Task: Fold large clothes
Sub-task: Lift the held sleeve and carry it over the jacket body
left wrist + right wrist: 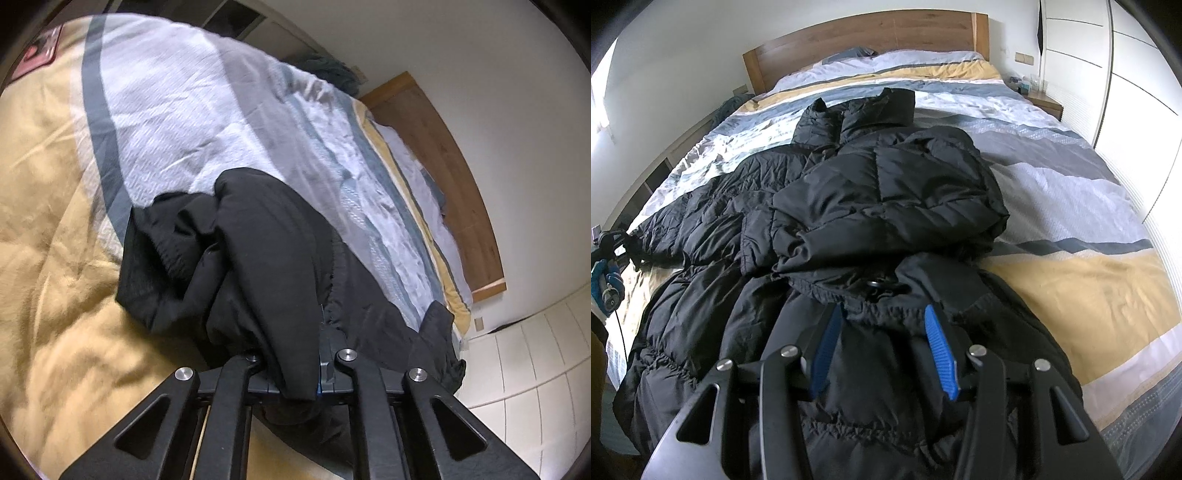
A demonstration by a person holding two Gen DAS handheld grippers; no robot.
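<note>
Jacket spread on bed for folding. Left gripper clamps its sleeve to lift; right gripper fingers apart astride the hem.

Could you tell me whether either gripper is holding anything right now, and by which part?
The left gripper is shut on the black jacket's edge. The right gripper is open above it, holding nothing.

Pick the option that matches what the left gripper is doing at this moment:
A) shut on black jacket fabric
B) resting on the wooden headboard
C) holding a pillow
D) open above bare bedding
A: in the left wrist view the left gripper has its fingers pinched together with a fold of the black jacket caught between them and draped over the linkage.
</note>
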